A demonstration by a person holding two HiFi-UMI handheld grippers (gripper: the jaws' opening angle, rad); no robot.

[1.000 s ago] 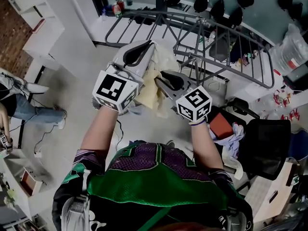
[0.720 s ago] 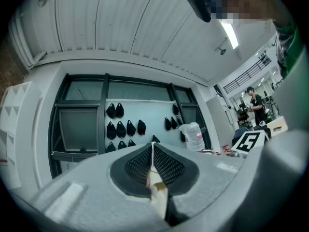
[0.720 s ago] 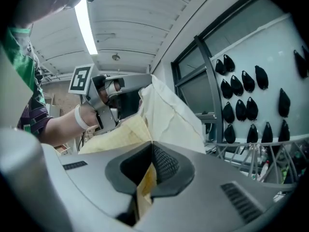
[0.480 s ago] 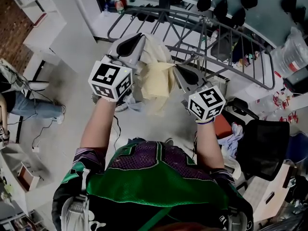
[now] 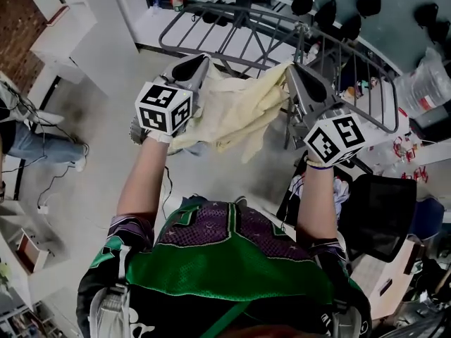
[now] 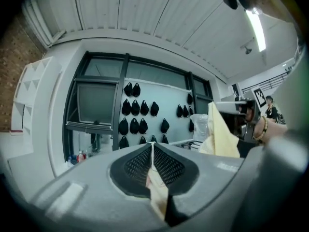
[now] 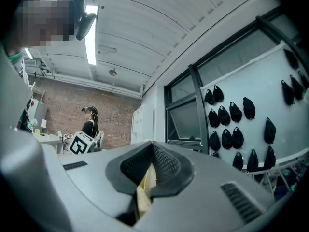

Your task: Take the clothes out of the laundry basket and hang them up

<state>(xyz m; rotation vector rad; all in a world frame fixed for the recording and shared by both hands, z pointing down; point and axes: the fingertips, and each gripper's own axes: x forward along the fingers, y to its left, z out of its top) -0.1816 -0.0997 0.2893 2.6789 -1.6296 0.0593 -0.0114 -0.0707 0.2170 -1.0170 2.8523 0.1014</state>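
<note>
Over the grey drying rack my hands have drawn apart: left gripper and right gripper, which was open a second ago, each pinch an edge of the pale yellow garment, now stretched out and ready to drape.

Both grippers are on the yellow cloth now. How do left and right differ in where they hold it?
The left gripper pinches the yellow cloth at its left edge, out over the floor. The right gripper pinches the cloth's right edge, close against the bars of the drying rack. Both are shut on the cloth, which spans between them.
</note>
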